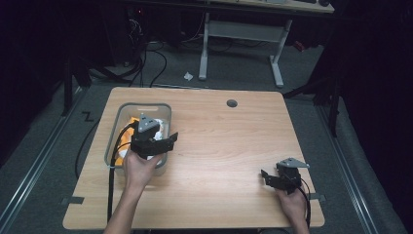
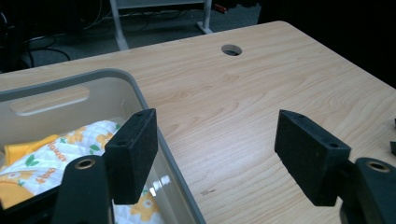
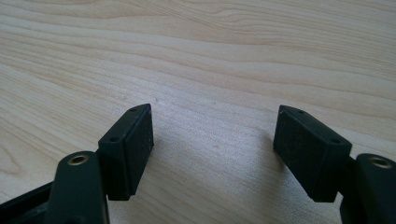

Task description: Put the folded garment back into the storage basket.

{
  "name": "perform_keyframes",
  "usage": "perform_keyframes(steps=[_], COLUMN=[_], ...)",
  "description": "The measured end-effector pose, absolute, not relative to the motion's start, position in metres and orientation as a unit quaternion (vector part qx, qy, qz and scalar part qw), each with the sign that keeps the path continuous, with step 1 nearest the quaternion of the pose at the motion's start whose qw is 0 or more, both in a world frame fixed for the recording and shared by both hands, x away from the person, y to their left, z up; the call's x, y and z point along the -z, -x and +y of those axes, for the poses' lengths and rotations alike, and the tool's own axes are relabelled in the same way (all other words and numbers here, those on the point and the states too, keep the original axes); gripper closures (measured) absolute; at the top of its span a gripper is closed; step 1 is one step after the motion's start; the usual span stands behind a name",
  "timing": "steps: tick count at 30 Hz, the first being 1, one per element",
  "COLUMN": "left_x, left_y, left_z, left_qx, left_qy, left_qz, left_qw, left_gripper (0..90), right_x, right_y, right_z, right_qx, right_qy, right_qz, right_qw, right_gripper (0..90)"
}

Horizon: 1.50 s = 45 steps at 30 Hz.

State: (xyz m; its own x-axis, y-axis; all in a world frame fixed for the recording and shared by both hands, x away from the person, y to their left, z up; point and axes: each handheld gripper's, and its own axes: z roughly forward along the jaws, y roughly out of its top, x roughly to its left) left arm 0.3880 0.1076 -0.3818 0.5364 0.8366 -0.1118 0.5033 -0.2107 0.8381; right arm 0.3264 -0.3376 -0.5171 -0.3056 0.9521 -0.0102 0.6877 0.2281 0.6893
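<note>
A clear plastic bin [image 1: 115, 141] is set near the table's [image 1: 229, 146] left edge, with a folded orange-and-white floral cloth [image 2: 51, 154] lying inside. The left gripper [image 1: 157, 139] is held over the bin's right rim, jaws apart and empty; the cloth lies below and left of them. The right gripper [image 1: 275, 179] is rested near the front right corner, jaws apart, well away.

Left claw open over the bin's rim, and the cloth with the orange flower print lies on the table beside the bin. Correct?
Not quite. The cloth lies inside the bin, not on the table; the left gripper view shows it behind the bin's wall. The left claw is indeed open over the rim.
</note>
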Motion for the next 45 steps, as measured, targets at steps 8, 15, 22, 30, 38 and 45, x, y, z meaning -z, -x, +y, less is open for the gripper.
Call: perform_keyframes(steps=[8,15,22,30,38,45], left_x=[0.381,0.383,0.386,0.386,0.389,0.392], left_y=[-0.383,-0.378,-0.376,-0.376,-0.376,-0.373], left_z=[0.1,0.088,0.079,0.069,0.06,0.05], left_qx=[-0.187,-0.191,-0.184,-0.173,-0.164,-0.157], left_qy=[-0.759,-0.764,-0.767,-0.774,-0.784,-0.792], left_qz=[0.437,0.429,0.425,0.419,0.405,0.393], left_qw=[0.446,0.443,0.445,0.443,0.441,0.439], left_gripper=[30.0,28.6,28.5,29.7,29.7,29.6], right_x=[0.517,0.517,0.517,0.517,0.517,0.517], right_y=[-0.326,-0.326,-0.326,-0.326,-0.326,-0.326], right_z=[-0.338,-0.338,-0.338,-0.337,-0.337,-0.337], right_qx=[-0.297,-0.297,-0.297,-0.297,-0.297,-0.297], right_qy=[-0.546,-0.546,-0.545,-0.546,-0.546,-0.545], right_qz=[0.751,0.751,0.752,0.751,0.751,0.752], right_qw=[0.223,0.223,0.223,0.223,0.223,0.223], right_gripper=[28.9,28.9,28.9,28.9,28.9,28.9])
